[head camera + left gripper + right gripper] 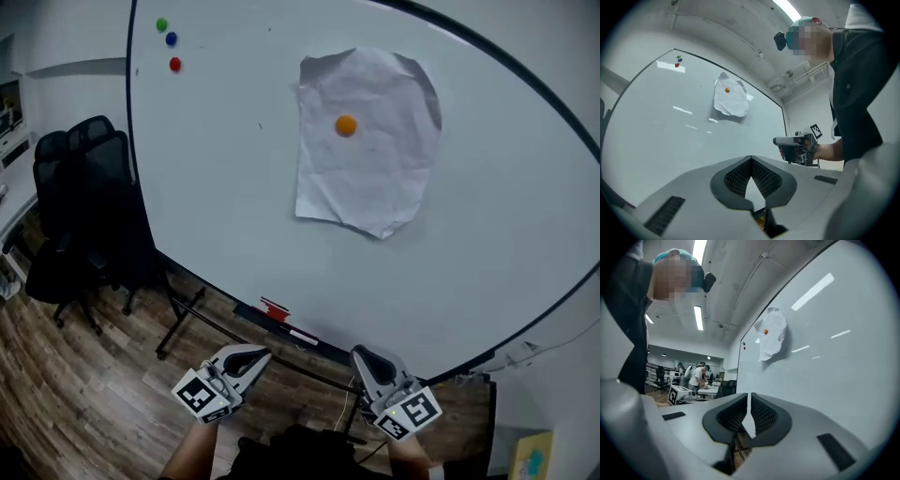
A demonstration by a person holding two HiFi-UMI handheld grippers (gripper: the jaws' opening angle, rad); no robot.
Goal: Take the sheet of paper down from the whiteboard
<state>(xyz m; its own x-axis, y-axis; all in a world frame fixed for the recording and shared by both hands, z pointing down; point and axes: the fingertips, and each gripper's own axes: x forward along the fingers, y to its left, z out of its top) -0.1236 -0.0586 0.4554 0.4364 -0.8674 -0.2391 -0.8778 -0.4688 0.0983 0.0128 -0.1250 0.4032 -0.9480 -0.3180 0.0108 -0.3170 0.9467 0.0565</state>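
Note:
A crumpled white sheet of paper [367,155] hangs on the whiteboard [216,187], pinned by an orange magnet [346,125]. Both grippers are low in the head view, well below the sheet and apart from the board. My left gripper [257,354] is shut with nothing in it, and so is my right gripper [362,353]. In the left gripper view the jaws [751,160] meet at the tips, with the paper [731,101] far up the board. The right gripper view shows its jaws [749,395] together and the paper [771,337] higher on the board.
Green [161,24], blue [171,38] and red [174,64] magnets sit at the board's top left. A red item [275,310] lies on the board's tray. Black office chairs [84,206] stand at the left on the wooden floor. People work at desks [696,376] in the background.

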